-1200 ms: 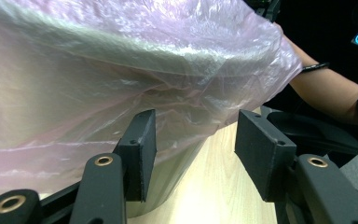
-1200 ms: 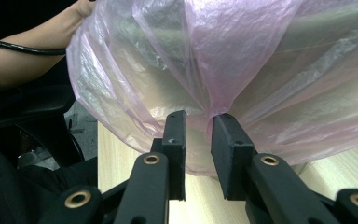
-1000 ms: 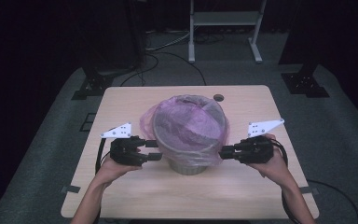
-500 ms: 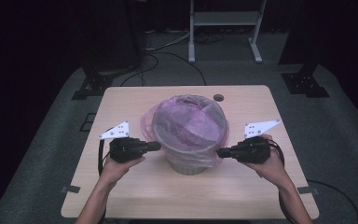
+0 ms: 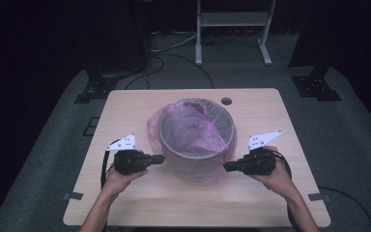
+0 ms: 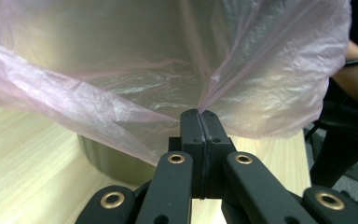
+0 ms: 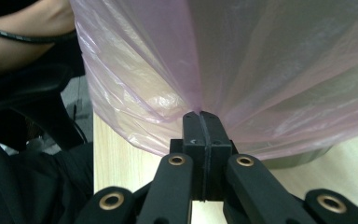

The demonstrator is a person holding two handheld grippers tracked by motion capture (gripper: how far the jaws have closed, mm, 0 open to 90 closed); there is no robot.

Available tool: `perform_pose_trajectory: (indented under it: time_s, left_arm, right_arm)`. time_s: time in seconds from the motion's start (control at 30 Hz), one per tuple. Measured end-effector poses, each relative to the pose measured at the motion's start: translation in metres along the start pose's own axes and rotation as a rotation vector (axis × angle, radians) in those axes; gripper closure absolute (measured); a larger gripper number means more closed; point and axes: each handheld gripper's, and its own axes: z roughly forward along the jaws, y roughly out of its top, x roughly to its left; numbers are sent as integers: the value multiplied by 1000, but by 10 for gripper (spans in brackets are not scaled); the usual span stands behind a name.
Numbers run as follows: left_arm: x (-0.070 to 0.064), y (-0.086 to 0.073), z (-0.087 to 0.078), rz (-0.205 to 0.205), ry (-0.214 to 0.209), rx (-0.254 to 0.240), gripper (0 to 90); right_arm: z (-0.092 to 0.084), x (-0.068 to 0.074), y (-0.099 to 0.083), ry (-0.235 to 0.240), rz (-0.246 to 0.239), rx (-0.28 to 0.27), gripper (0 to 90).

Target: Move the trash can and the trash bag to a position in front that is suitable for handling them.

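So there's a round grey bin (image 5: pixel 196 145) sitting about mid tabletop, a bit toward the person's edge, with a thin see-through pink plastic bag (image 5: pixel 188 126) draped over its rim and hanging down the outside. The left gripper (image 5: pixel 160 158) comes in at the bin's left side, jaws pinched tight on a fold of the bag; in the left gripper view the film fans up out of the closed tips (image 6: pixel 200 116). Same deal for the right gripper (image 5: pixel 226 167) on the bin's right side, jaws clamped on the bag film (image 7: pixel 200 116). Light wooden tabletop (image 5: pixel 125 111), small dark round hole (image 5: pixel 226 101) near its far edge
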Motion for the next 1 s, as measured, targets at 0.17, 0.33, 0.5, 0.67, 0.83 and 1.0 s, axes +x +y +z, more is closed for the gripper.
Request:
perform_pose_trajectory:
  time_s: [0.17, 0.33, 0.5, 0.67, 0.83, 1.0]
  left_arm:
    - [4, -9, 1, -19, 15, 19, 900]
    - [10, -21, -1, -30, 55, 60, 900]
    - [14, -31, -2, -56, 71, 73, 900]
    - [16, -35, -5, -65, 82, 72, 900]
    - [10, -29, -13, -50, 35, 21, 791]
    - [1, -15, -27, -21, 44, 12, 650]
  right_arm:
    - [6, -1, -8, 0, 10, 28, 900]
    - [5, -4, -15, -15, 28, 46, 900]
    - [6, -10, -25, -26, 56, 58, 900]
    - [3, -10, -27, -31, 64, 53, 900]
    - [-6, -7, -25, 8, 66, 5, 780]
    - [-31, 3, -9, -32, 41, -63, 679]
